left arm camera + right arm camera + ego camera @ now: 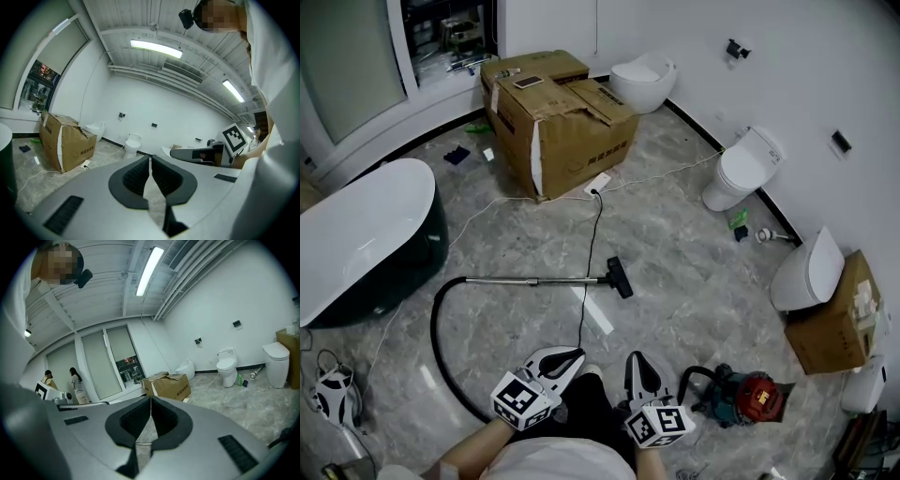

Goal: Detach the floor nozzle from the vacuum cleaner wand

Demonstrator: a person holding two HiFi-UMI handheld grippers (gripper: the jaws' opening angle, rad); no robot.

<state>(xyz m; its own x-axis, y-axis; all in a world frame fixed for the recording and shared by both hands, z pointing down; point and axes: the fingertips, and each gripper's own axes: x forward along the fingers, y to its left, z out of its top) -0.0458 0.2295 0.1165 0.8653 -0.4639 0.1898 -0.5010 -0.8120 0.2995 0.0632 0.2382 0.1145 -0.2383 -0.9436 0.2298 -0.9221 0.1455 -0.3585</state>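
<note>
In the head view a black floor nozzle (620,277) sits on the end of a silver wand (534,280) that lies on the marble floor. A black hose (441,342) curves from the wand toward me. The red and teal vacuum body (748,397) stands at the lower right. My left gripper (565,357) and right gripper (639,367) hang side by side near the bottom edge, well short of the nozzle. Both are shut with nothing between the jaws, as the left gripper (150,161) and right gripper (151,401) views show. Neither gripper view shows the nozzle.
A torn cardboard box (558,120) stands at the back with a power strip (597,183) and cords beside it. Toilets (742,167) line the right wall beside a smaller box (837,319). A bathtub (361,239) stands at the left. Two people (75,380) stand by the windows.
</note>
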